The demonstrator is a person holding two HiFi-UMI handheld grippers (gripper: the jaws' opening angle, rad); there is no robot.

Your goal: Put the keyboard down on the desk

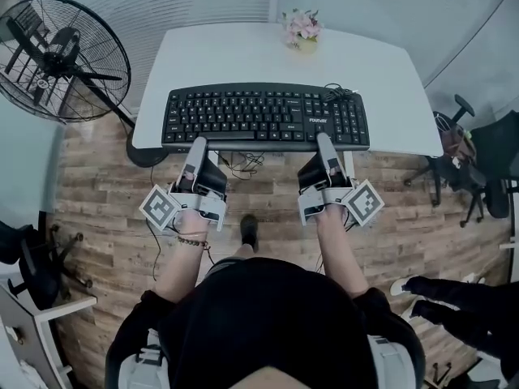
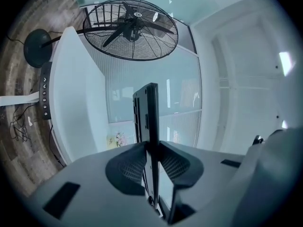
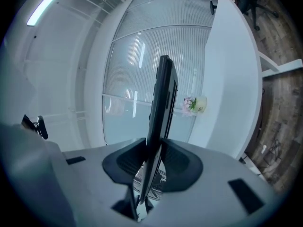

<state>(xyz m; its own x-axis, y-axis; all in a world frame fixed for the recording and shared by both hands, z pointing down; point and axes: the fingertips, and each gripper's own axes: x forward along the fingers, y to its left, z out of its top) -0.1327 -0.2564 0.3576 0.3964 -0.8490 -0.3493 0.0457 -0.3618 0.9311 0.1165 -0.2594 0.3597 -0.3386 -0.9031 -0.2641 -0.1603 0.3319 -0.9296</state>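
Black plastic, likely stiff and fairly light, the keyboard (image 1: 266,116) hangs over the near edge of the white counter (image 1: 243,55), its front rim pinched by the left claw (image 1: 197,146) and right claw (image 1: 324,140), a well-spread hold that should keep it level.

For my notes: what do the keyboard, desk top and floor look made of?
The keyboard: matte black plastic, judging by moulded keys and thin casing. The desk top: smooth white, likely laminate or painted board; no grain shows. The floor: wood or wood-look planks, with visible grain and staggered joints.
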